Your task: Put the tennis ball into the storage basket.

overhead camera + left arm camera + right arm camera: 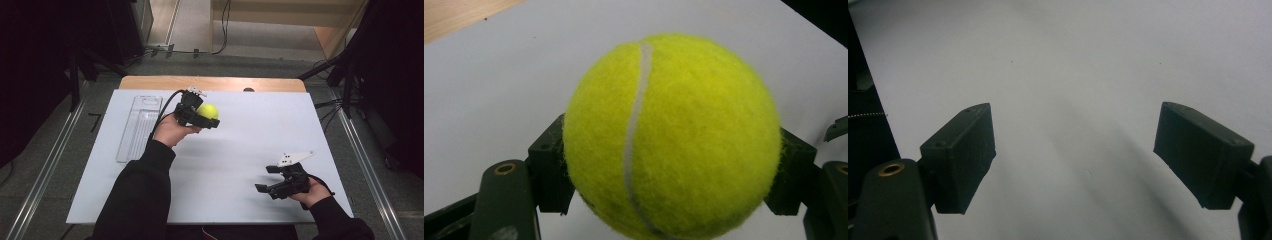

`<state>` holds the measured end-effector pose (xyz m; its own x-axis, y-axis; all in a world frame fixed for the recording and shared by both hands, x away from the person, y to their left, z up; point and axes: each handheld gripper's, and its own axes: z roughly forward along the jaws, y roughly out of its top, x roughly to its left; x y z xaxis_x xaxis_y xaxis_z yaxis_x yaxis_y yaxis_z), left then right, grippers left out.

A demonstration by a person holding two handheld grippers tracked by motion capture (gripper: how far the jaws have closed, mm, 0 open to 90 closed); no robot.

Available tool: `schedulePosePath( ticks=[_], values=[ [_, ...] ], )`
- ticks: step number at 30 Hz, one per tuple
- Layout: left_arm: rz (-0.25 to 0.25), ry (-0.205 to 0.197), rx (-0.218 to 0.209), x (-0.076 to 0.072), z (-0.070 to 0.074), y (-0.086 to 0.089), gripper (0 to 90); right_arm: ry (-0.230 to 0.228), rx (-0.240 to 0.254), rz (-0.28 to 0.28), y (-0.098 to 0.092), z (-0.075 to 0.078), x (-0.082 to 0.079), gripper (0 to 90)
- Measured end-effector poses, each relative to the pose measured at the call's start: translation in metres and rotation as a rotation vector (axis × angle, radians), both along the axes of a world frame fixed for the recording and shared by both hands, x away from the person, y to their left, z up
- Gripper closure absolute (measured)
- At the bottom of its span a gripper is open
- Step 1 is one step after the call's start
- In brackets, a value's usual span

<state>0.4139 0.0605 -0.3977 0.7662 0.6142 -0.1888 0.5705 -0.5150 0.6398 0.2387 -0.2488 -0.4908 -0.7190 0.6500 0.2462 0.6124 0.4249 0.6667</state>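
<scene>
- Tennis ball (pixel 207 110): yellow-green felt with a white seam, carried above the far-left part of the table, clear of the surface. In the left gripper view it sits between two black pads, one pressing each flank, seam running top to bottom.
- Left gripper (pixel 204 116): clamped on the tennis ball, jaws as narrow as the ball allows. Held level, jaws pointing toward the table's middle, cable trailing back over the wrist. The side-on grip looks chosen to keep the ball from rolling out during a carry.
- Clear plastic tray (pixel 140 127): long, narrow, transparent, lying lengthwise near the table's left edge, just beside the left hand (pixel 172 131). Appears empty. Probably the receptacle for the ball, or the place it came from; which one cannot be told.
- Right gripper (pixel 264 179): jaws spread wide, nothing between them. Parked low over the near-right part of the table, well apart from the ball, grey three-cornered plate on top. Seemingly idle, kept out of the way.
- Table (pixel 250 140): white sheet over a wooden top, a strip of wood visible along the far edge.
- Person: black sleeves, forearms entering from the near side.
</scene>
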Motion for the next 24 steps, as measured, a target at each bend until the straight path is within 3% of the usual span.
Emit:
schedulePosePath(
  ticks=[13, 21, 24],
  values=[
    [0.027, 0.005, -0.018, 0.002, 0.006, 0.014, 25.7, 0.000, 0.003, -0.002, 0.000, 0.000, 0.000, 14.8],
    [0.053, -0.007, 0.008, 0.003, 0.008, 0.023, 25.7, 0.003, 0.004, -0.005, 0.001, 0.001, 0.000, 14.8],
    [0.061, -0.002, -0.004, 0.003, 0.009, 0.027, 25.7, -0.001, 0.006, -0.001, 0.001, 0.001, 0.000, 14.8]
  ],
)
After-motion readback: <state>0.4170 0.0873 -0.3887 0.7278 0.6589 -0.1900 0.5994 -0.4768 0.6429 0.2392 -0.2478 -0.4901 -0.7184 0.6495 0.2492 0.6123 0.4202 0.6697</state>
